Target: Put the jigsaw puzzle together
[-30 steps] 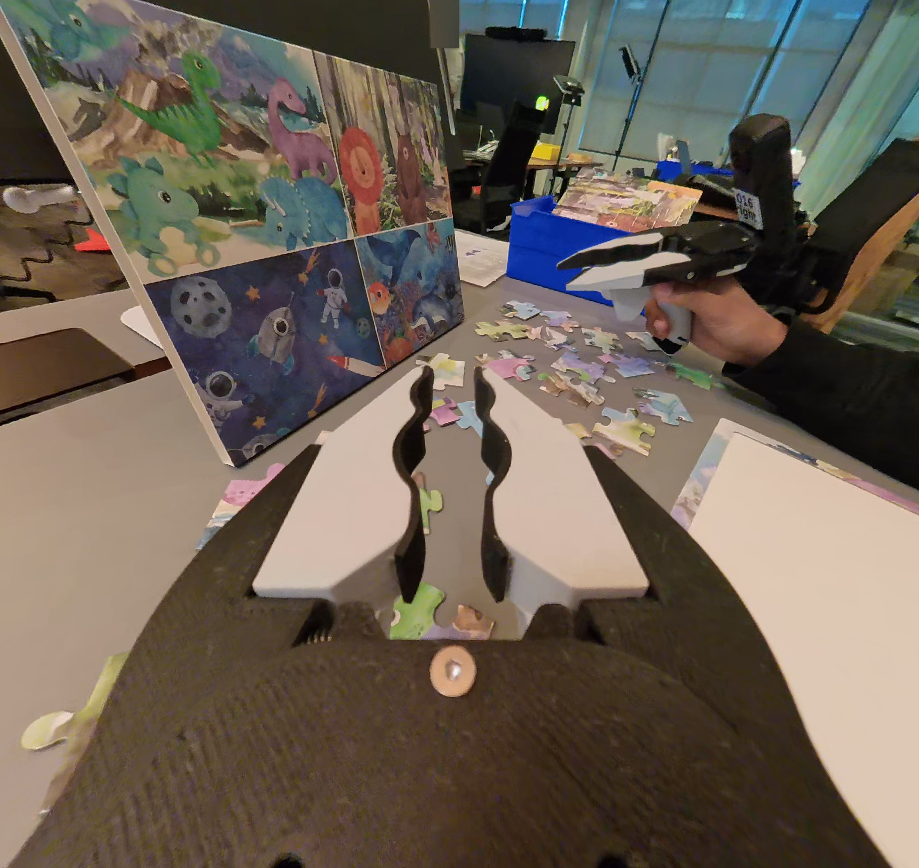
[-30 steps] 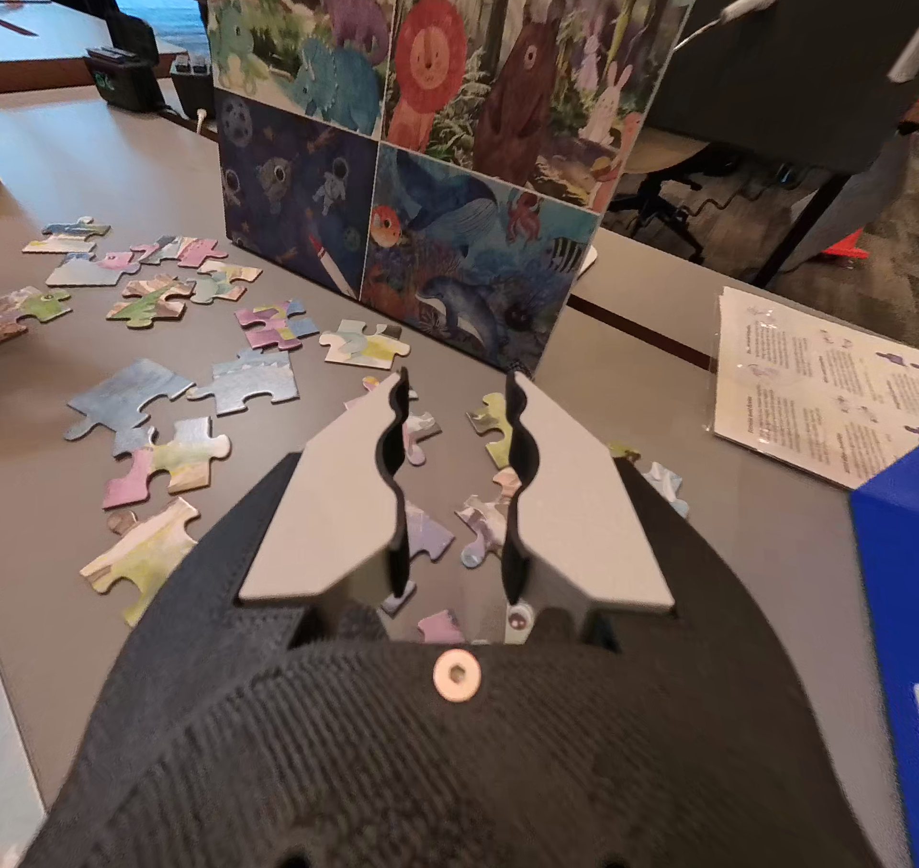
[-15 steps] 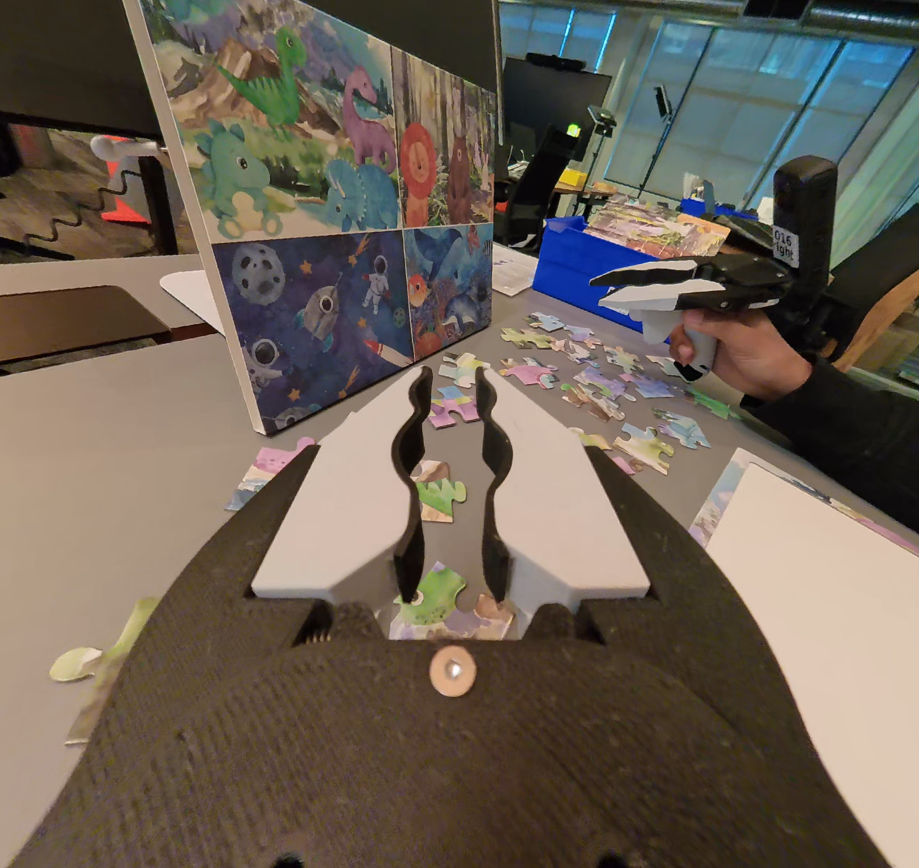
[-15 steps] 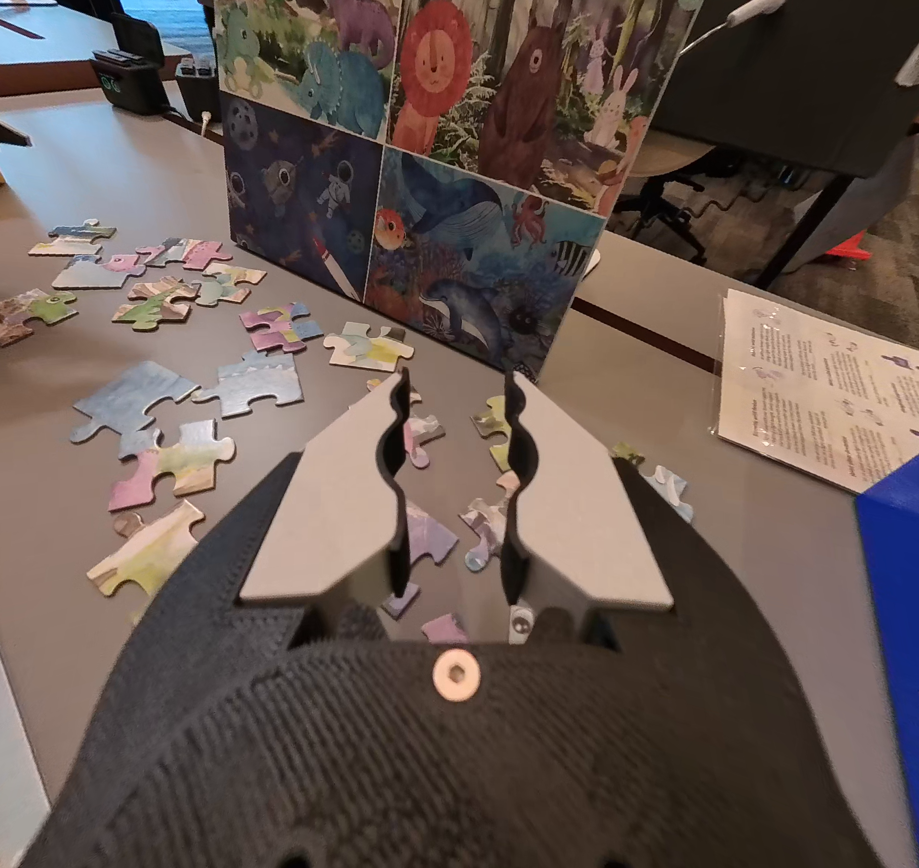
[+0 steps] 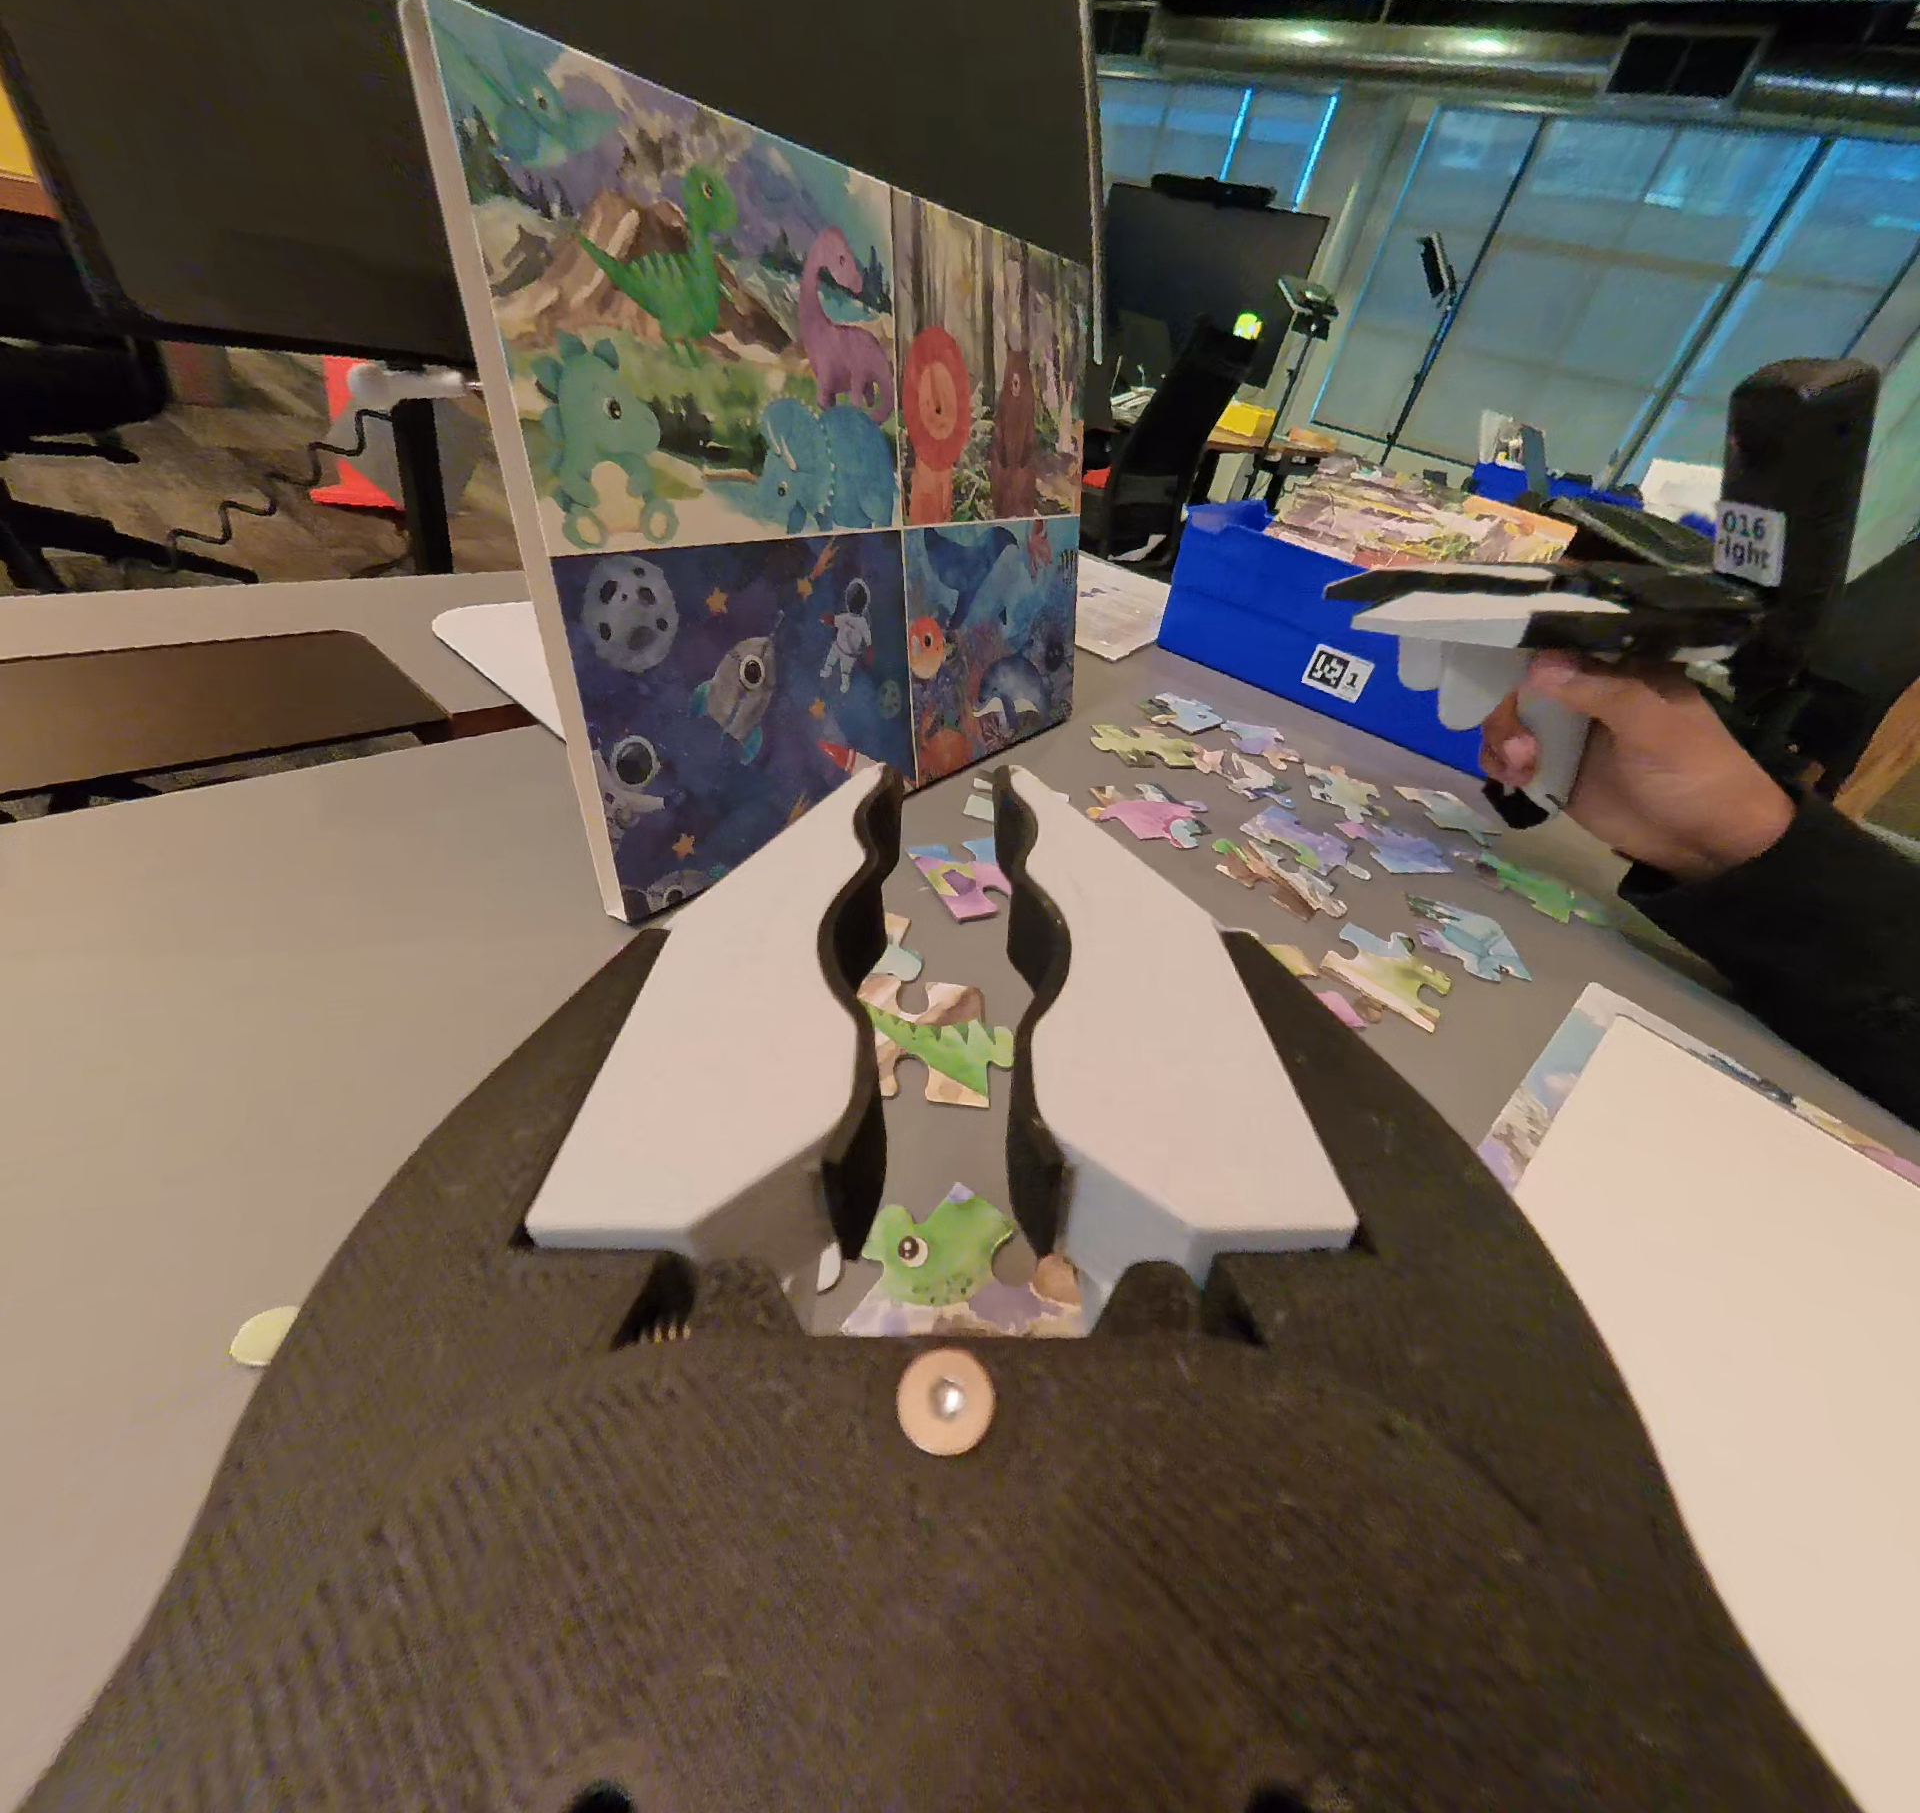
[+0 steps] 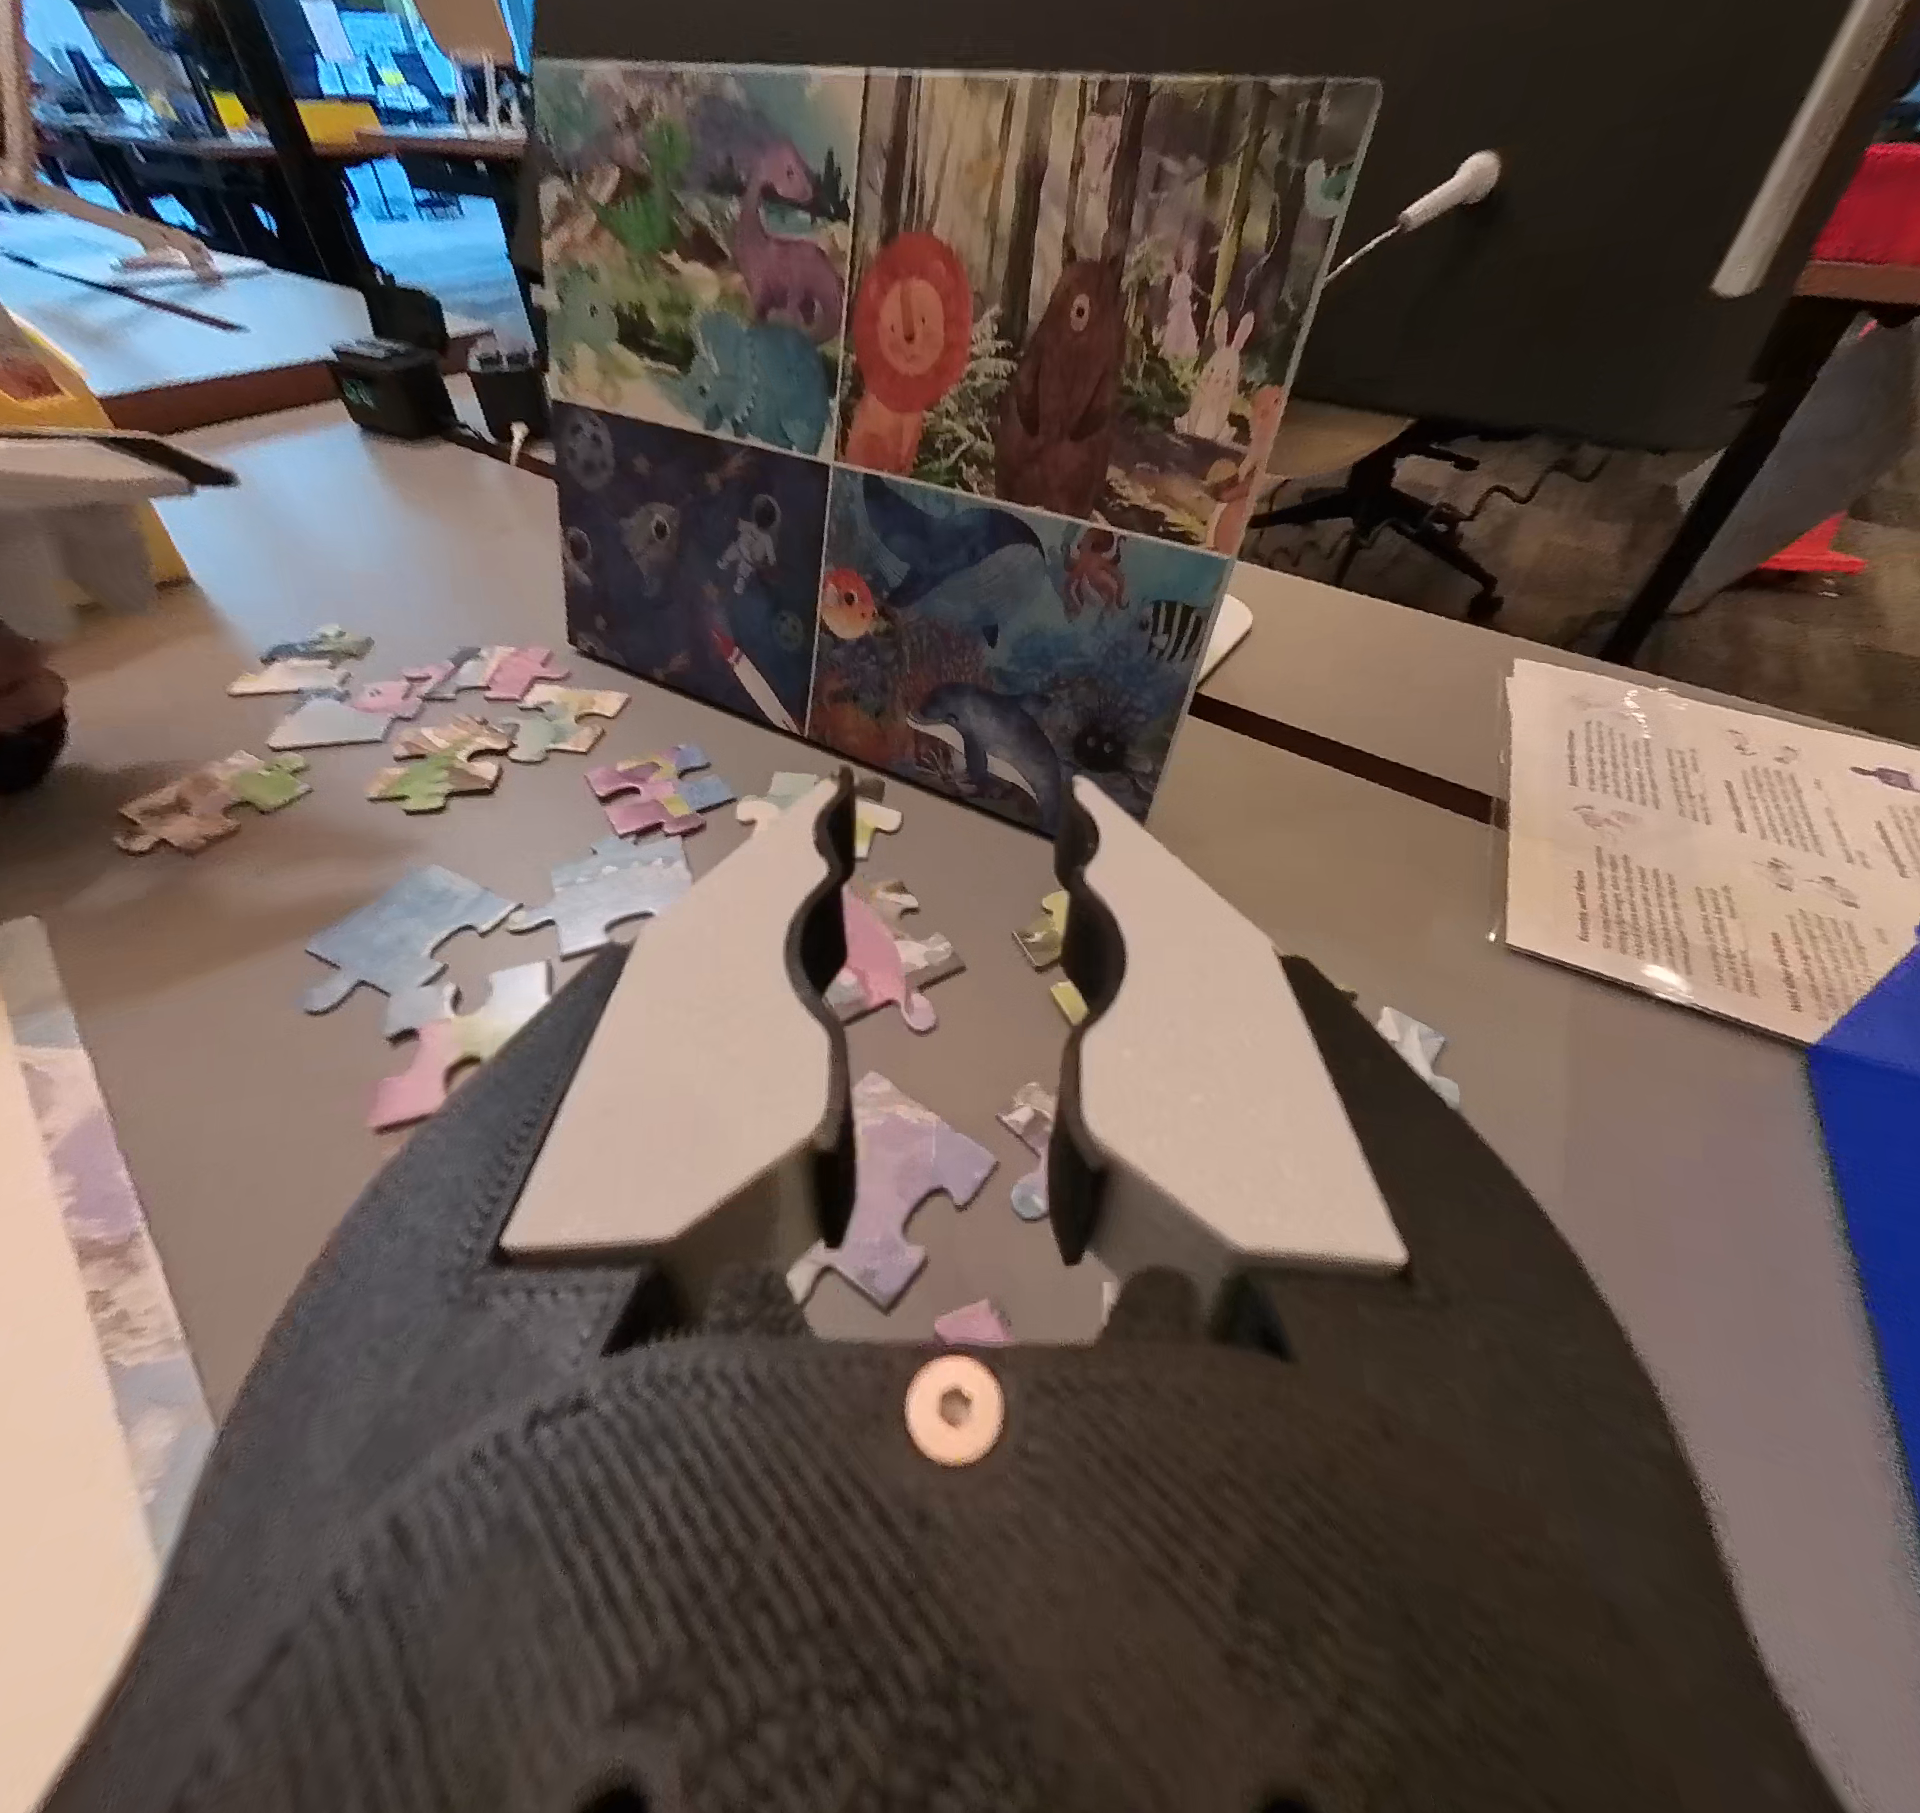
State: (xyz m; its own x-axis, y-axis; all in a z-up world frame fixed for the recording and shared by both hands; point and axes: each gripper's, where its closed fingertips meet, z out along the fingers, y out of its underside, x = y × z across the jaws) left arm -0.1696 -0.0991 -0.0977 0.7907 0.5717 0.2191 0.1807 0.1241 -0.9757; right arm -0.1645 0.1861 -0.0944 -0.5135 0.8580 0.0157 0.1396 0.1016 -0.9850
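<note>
Several loose jigsaw pieces (image 5: 1299,849) lie scattered on the grey table (image 5: 260,984). My left gripper (image 5: 945,787) is open with a narrow gap and empty. It hovers over a green dinosaur-body piece (image 5: 940,1041) and a green dinosaur-head piece (image 5: 935,1254). My right gripper (image 6: 958,797) is open wide and empty, above a pink dinosaur piece (image 6: 883,963) and a lavender piece (image 6: 899,1181). It also shows in the left wrist view (image 5: 1351,605), held by a hand. A picture board (image 5: 769,516) stands upright behind the pieces and also shows in the right wrist view (image 6: 914,413).
A white board (image 5: 1714,1296) lies over a puzzle edge at the near right. A blue bin (image 5: 1278,620) stands at the far right. A sleeved paper sheet (image 6: 1704,828) lies beside the bin (image 6: 1870,1140). Office chairs and desks stand behind. My hands' fingertips stand some 30 centimetres from each other. My left gripper is the nearer one to the green dinosaur-head piece (image 5: 935,1254): about 11 centimetres, against 30 centimetres. Seen from the right wrist view (image 6: 267,781) as well.
My right gripper's jaws have opened wider and it has come lower over the pieces. My left gripper has drawn back, so the green dinosaur pieces now show between its fingers.
</note>
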